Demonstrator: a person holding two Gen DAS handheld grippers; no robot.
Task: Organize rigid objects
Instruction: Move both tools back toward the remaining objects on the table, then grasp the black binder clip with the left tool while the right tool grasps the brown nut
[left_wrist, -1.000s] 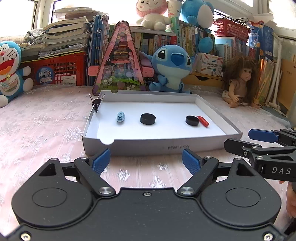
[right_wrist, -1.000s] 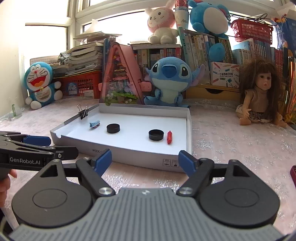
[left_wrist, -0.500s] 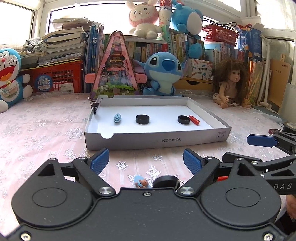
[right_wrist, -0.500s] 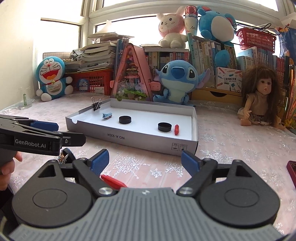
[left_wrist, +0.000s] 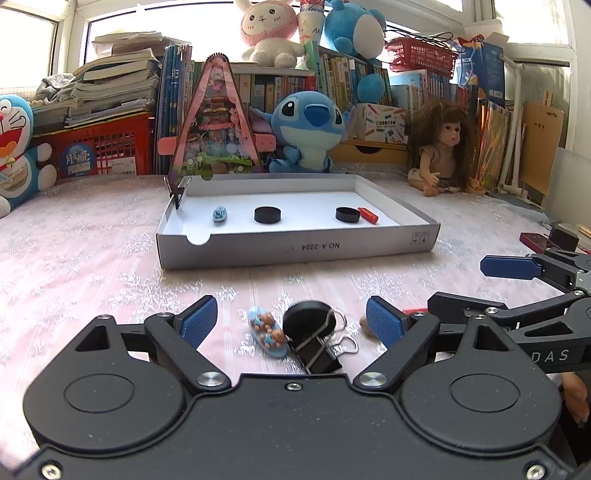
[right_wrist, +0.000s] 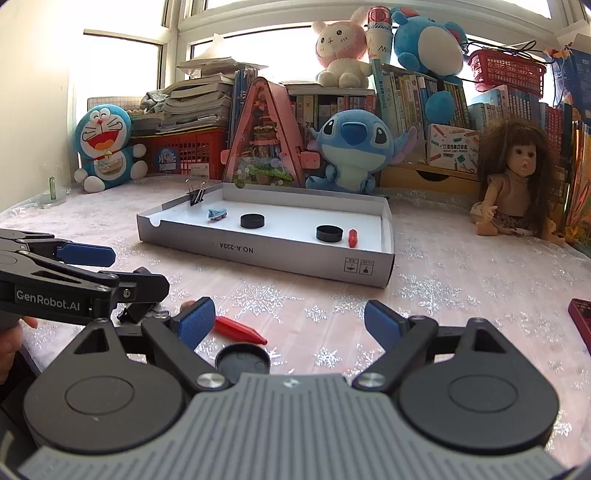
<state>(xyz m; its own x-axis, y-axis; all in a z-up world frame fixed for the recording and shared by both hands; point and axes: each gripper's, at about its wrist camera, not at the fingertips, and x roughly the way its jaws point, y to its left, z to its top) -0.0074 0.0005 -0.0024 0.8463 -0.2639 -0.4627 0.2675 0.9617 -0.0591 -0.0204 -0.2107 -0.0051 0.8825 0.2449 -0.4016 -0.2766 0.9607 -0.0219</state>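
A shallow white box (left_wrist: 295, 245) (right_wrist: 266, 254) lies on the tablecloth, holding a blue clip (left_wrist: 220, 214), two black caps (left_wrist: 267, 215) (left_wrist: 347, 214), a red piece (left_wrist: 368, 215) and a binder clip (left_wrist: 176, 192) on its left wall. My left gripper (left_wrist: 291, 323) is open and empty above a blue bear clip (left_wrist: 267, 332), a black cap (left_wrist: 309, 320) and a black binder clip (left_wrist: 319, 354). My right gripper (right_wrist: 290, 321) is open and empty above a red piece (right_wrist: 240, 329) and a black cap (right_wrist: 242, 360).
Plush toys, books, a red crate (left_wrist: 99, 151) and a pink triangular house (left_wrist: 214, 125) line the back. A doll (right_wrist: 517, 184) sits at the right. A dark red object (right_wrist: 581, 317) lies at the right edge of the right wrist view.
Both grippers have pulled back from the box, so it looks smaller. The loose bear clip, cap, binder clip and red piece on the cloth have come into view between the fingers.
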